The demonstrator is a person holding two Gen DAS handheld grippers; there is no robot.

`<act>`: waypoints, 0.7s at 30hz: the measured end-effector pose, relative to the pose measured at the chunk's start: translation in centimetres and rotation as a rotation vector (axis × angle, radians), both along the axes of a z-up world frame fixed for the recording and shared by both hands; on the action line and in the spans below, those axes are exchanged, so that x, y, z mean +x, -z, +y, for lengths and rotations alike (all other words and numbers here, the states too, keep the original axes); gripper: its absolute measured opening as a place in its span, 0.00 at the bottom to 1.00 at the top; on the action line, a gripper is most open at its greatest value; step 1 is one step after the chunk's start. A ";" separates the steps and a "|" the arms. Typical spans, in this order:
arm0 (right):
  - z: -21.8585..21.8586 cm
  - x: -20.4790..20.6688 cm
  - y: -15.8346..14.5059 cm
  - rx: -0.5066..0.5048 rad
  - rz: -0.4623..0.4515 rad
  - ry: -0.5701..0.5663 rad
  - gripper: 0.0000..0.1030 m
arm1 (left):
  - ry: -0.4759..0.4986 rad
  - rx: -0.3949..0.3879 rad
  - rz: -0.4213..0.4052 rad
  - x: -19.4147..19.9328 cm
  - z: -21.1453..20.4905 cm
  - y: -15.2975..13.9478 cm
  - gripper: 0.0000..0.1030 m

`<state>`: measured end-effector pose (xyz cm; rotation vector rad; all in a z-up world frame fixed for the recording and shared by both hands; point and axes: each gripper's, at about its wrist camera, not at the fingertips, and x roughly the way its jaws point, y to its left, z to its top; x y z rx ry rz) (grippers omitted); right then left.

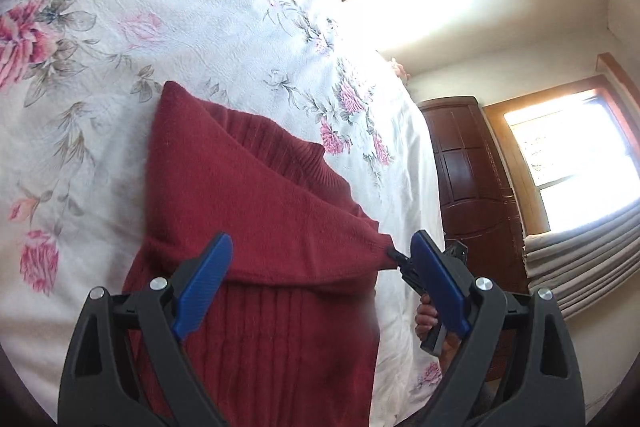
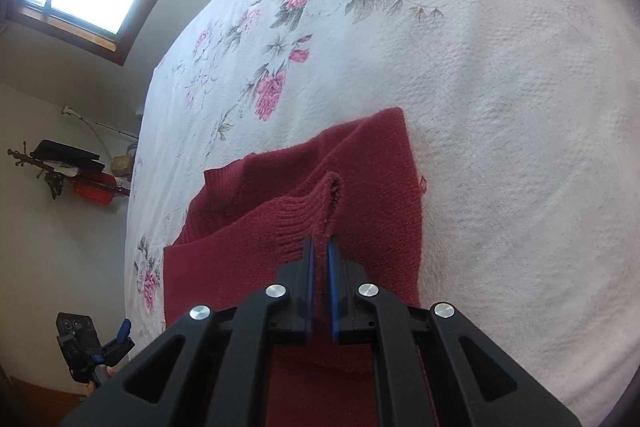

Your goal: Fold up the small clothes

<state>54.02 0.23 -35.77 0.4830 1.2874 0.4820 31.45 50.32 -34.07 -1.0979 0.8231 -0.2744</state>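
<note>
Red sweater being folded on a flowered bedsheet

The red sweater (image 1: 256, 211) lies on the bed's white flowered bedsheet (image 1: 120, 7), one sleeve drawn across its body. The right claw (image 2: 320, 255) is clamped on the ribbed sleeve cuff (image 2: 308, 215), its blue fingers (image 2: 308, 267) nearly together with knit between them. The left claw (image 1: 320, 251) hangs over the sweater with its fingers wide apart, gripping nothing
</note>
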 end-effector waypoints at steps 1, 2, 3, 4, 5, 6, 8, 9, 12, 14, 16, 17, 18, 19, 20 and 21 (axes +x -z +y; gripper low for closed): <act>-0.1 0.0 0.3 -0.006 0.004 -0.003 0.06 | 0.016 -0.009 0.014 1.0 -0.1 0.5 0.87; -0.1 0.0 0.6 -0.013 0.005 -0.004 0.06 | 0.031 -0.007 0.030 2.0 -0.3 1.1 0.87; -0.2 0.0 0.9 -0.011 0.009 0.000 0.06 | 0.040 0.002 0.050 2.7 -0.6 1.8 0.87; -0.4 0.0 1.1 -0.007 0.011 0.006 0.06 | 0.050 0.007 0.068 3.3 -0.8 2.7 0.87; -0.6 0.0 1.3 -0.008 0.009 0.012 0.06 | 0.058 0.006 0.086 3.9 -1.0 3.4 0.87; -0.7 0.0 1.6 -0.008 0.010 0.016 0.06 | 0.064 0.003 0.100 4.2 -1.1 4.3 0.87; -0.7 0.0 2.3 -0.018 0.017 0.011 0.07 | 0.070 0.015 0.142 4.8 -1.3 6.1 0.87; -0.7 0.0 2.6 -0.031 0.021 0.002 0.13 | 0.080 0.028 0.179 5.2 -1.4 7.0 0.87; -1.8 -0.1 2.3 -0.041 0.008 0.017 0.18 | 0.112 0.016 0.206 6.2 -1.4 7.5 0.86; -2.9 -0.3 0.3 0.005 -0.071 0.046 0.18 | 0.130 0.029 0.122 7.1 -1.4 5.8 0.87; -2.9 -0.1 -0.6 0.082 -0.090 0.030 0.18 | 0.135 0.061 0.062 8.2 -1.2 4.6 0.87; -2.5 0.1 -0.5 0.092 -0.083 0.006 0.18 | 0.132 0.083 0.062 8.9 -1.0 4.7 0.87; -1.9 0.1 -0.1 0.094 -0.070 -0.017 0.18 | 0.125 0.090 0.082 9.6 -0.6 5.4 0.87; -1.3 0.2 0.6 0.105 -0.048 -0.041 0.18 | 0.117 0.084 0.113 10.2 -0.3 6.5 0.87; -0.9 0.2 1.5 0.110 -0.024 -0.058 0.18 | 0.114 0.083 0.156 10.8 0.0 7.7 0.87; -0.8 0.2 2.5 0.105 -0.002 -0.063 0.18 | 0.114 0.090 0.203 11.2 0.2 9.1 0.87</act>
